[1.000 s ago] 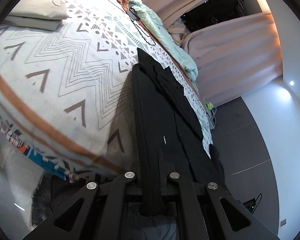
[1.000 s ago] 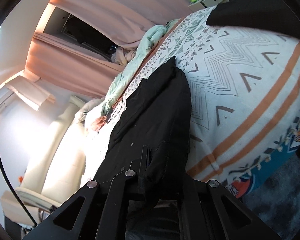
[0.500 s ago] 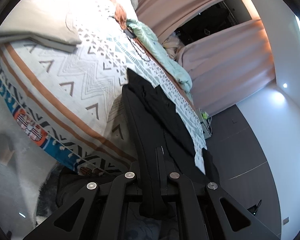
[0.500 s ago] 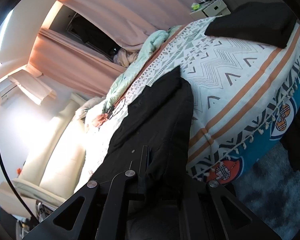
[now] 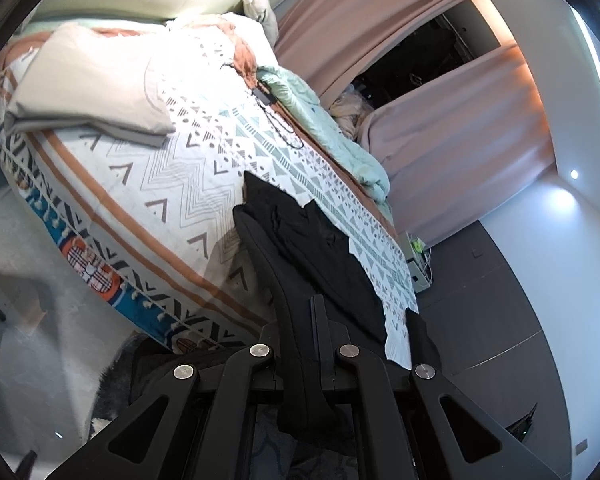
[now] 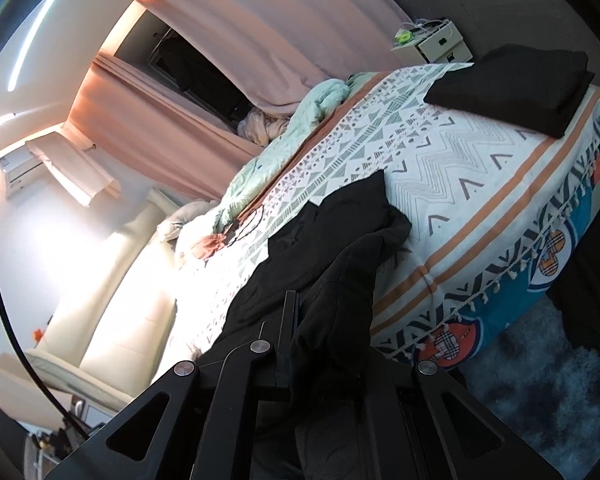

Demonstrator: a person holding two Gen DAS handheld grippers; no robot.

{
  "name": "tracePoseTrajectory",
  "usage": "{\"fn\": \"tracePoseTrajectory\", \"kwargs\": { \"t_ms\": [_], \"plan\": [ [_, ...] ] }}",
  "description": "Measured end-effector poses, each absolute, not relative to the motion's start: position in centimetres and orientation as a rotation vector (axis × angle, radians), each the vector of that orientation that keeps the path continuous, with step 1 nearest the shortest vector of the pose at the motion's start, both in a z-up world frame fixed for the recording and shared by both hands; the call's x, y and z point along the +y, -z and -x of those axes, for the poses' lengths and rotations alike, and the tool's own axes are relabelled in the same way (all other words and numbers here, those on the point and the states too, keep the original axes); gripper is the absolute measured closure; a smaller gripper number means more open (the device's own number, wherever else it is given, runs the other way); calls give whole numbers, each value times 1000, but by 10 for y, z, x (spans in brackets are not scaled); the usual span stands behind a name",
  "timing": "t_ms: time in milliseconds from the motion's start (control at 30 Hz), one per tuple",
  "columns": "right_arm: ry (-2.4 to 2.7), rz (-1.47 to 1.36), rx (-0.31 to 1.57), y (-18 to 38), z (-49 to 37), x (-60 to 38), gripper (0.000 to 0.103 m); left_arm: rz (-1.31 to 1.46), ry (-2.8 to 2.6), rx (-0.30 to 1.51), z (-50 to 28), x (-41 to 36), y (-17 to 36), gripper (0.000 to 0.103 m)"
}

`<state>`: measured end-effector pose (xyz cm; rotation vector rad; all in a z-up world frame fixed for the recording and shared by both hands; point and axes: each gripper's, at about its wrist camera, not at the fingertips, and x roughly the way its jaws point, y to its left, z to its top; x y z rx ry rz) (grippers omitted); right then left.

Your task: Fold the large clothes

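A large black garment (image 5: 300,248) stretches from the patterned bedspread (image 5: 172,184) toward me, its near edge lifted off the bed. In the left wrist view my left gripper (image 5: 306,316) is shut on one end of that edge, the cloth hanging down between the fingers. From the right wrist view the same black garment (image 6: 332,240) drapes over my right gripper (image 6: 300,312), which is shut on the other end; bunched cloth hides its right finger. The garment's far part still lies on the bed.
A folded beige cloth (image 5: 84,84) lies at one corner of the bed and a folded black pile (image 6: 516,84) at another. A mint quilt (image 6: 284,148) and a cable (image 5: 280,124) lie along the far side. Curtains, a small nightstand (image 6: 432,42) and a shaggy rug (image 6: 540,380) surround the bed.
Both grippers have risen and drawn back from the bed with the garment's edge held. More of the bed's side and the floor shows, and the garment hangs slacker over the edge.
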<state>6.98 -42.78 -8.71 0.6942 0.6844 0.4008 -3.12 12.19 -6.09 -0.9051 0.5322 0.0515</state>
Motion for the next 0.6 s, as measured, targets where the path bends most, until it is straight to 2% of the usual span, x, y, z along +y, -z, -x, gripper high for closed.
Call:
{"fn": "tracePoseTrajectory", "kwargs": {
  "t_ms": [600],
  "plan": [
    [-400, -658, 601, 51, -129, -411, 97, 870, -62, 439, -30, 135, 14, 98]
  ]
}}
